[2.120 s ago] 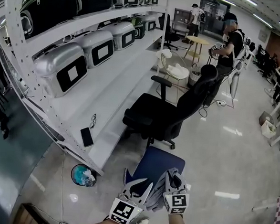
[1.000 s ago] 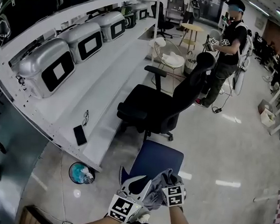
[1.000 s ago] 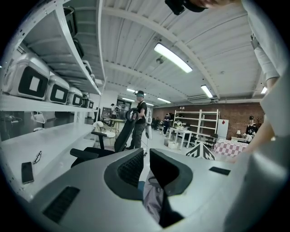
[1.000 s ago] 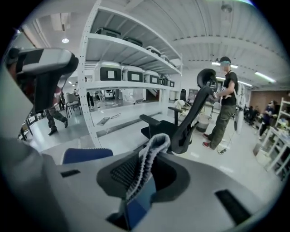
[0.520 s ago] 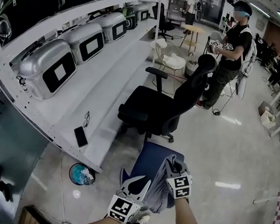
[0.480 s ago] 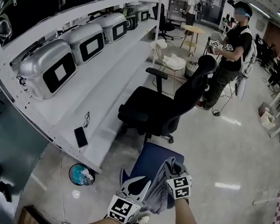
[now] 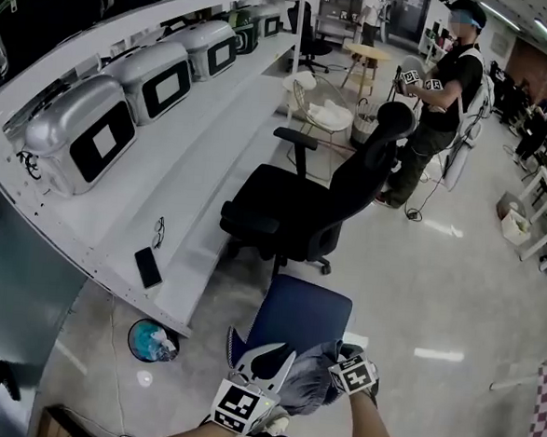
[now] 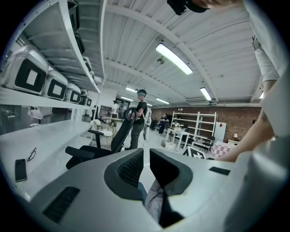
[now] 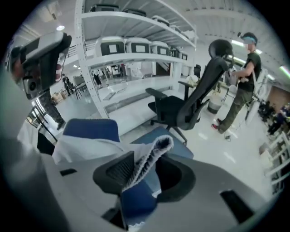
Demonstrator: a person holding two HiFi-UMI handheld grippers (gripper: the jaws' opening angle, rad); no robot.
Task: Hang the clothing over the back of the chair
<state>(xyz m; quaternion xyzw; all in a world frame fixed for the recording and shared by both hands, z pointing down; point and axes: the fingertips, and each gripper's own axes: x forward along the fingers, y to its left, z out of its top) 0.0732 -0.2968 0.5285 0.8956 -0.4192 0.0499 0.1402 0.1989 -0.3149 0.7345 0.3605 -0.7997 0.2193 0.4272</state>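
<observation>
A grey garment (image 7: 311, 382) lies bunched over the back edge of a blue chair (image 7: 299, 316), right below me. My left gripper (image 8: 146, 165) is shut on a fold of it, and pale cloth (image 8: 153, 201) shows low in the narrow gap. The jaws of my right gripper (image 9: 146, 168) are opening. A ribbed grey edge of the garment (image 9: 152, 156) stands between them and leans on the left pad, clear of the right one. In the right gripper view the chair's blue back (image 9: 88, 129) has pale cloth (image 9: 86, 147) spread across it.
A black office chair (image 7: 302, 206) stands beyond the blue one. White shelving (image 7: 193, 161) on the left holds silver cases, a phone (image 7: 147, 267) and glasses (image 7: 158, 233). A bin (image 7: 153, 340) sits on the floor. Another person (image 7: 442, 85) stands behind the black chair.
My right gripper lifted the garment, then dropped back low over the blue chair, and the cloth is bunched lower. The left gripper has stayed where it was.
</observation>
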